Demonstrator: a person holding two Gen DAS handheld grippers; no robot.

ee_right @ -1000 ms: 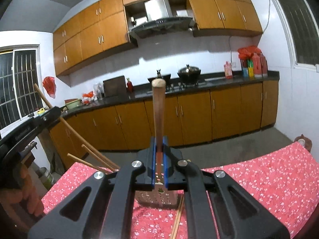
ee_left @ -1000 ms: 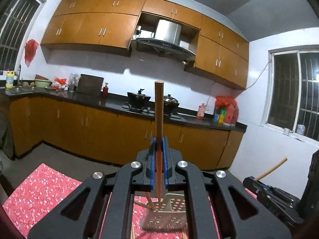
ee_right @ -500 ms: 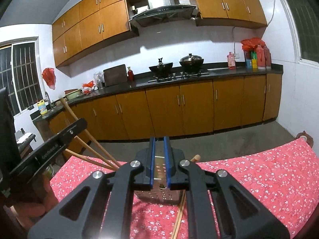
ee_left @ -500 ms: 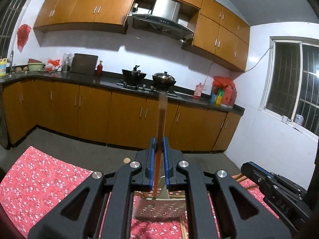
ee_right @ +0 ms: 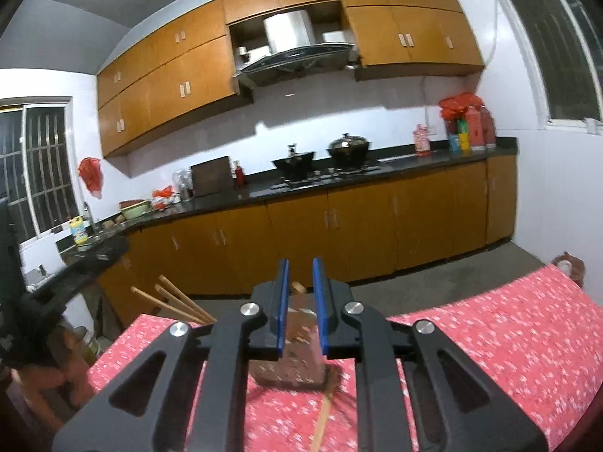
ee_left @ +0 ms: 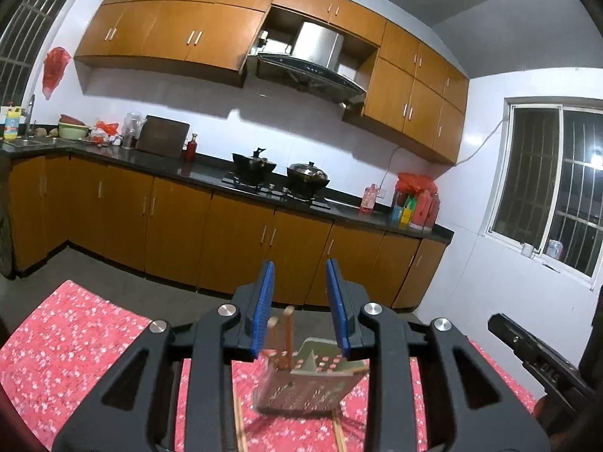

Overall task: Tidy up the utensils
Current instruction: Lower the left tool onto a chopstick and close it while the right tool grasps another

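A perforated metal utensil holder (ee_left: 309,380) stands on the red floral tablecloth (ee_left: 75,342), just beyond my left gripper (ee_left: 299,275). Two wooden chopsticks (ee_left: 288,333) stand in it. The left jaws are opening, with nothing pressed between the blue pads. In the right wrist view the holder (ee_right: 292,361) is blurred and sits beyond my right gripper (ee_right: 300,263). Those jaws are opening too, narrowly parted, and a chopstick end (ee_right: 297,287) shows behind the gap. More chopsticks (ee_right: 177,303) lean out of the holder to the left.
Loose chopsticks (ee_left: 239,425) lie on the cloth beside the holder, one (ee_right: 324,418) in front of it. The other gripper (ee_left: 527,350) is at the right edge, and a person's hand (ee_right: 49,380) holds the left one. Kitchen cabinets (ee_left: 241,241) lie beyond the table's far edge.
A second ago each gripper was shut on an upright wooden chopstick. Both chopsticks dropped into the holder and both pairs of jaws have parted, the left wider.
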